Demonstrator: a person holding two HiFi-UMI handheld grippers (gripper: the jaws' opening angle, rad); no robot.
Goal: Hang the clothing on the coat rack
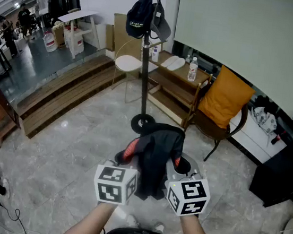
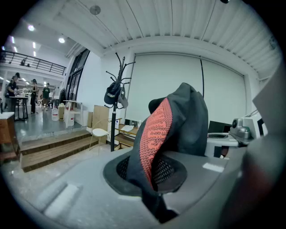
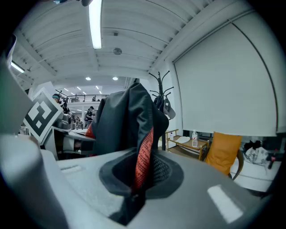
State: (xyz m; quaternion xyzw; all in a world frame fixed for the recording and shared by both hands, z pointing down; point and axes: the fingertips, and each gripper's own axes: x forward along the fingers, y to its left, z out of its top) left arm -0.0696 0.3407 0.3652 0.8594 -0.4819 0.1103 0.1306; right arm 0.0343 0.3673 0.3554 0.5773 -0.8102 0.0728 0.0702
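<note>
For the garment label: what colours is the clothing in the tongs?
Black clothing with a red-orange mesh panel; best in left gripper view.

Grey marble-tile floor (image 1: 61, 156) fills centre. Wooden steps (image 1: 58, 97) at left. White blind (image 1: 254, 31) across upper right. Below it, low wooden shelf (image 1: 174, 85), chair (image 1: 211, 132) with orange cushion (image 1: 225, 97). Black cabinet (image 1: 284, 169) at right edge. Strip light (image 3: 95, 22) on white ceiling (image 3: 134, 44).

cap (image 1: 138, 22) on coat rack (image 1: 145, 60), white print unreadable
</note>
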